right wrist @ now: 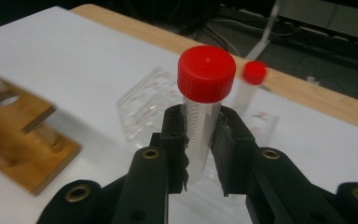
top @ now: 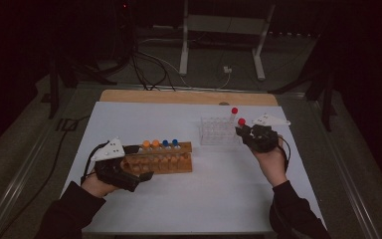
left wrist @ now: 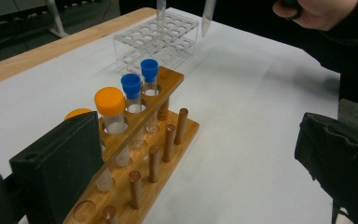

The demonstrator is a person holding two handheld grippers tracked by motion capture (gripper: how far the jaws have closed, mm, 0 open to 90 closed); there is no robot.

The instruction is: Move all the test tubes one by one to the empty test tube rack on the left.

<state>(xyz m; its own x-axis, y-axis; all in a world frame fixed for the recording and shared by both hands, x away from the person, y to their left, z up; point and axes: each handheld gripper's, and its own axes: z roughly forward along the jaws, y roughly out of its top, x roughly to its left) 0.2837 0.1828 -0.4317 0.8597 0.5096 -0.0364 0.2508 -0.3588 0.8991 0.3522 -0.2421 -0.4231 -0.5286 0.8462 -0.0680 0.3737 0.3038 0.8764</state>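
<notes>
Dim room, grey floor [top: 25, 149], white frame [top: 224, 30], cables [top: 149, 69]
</notes>
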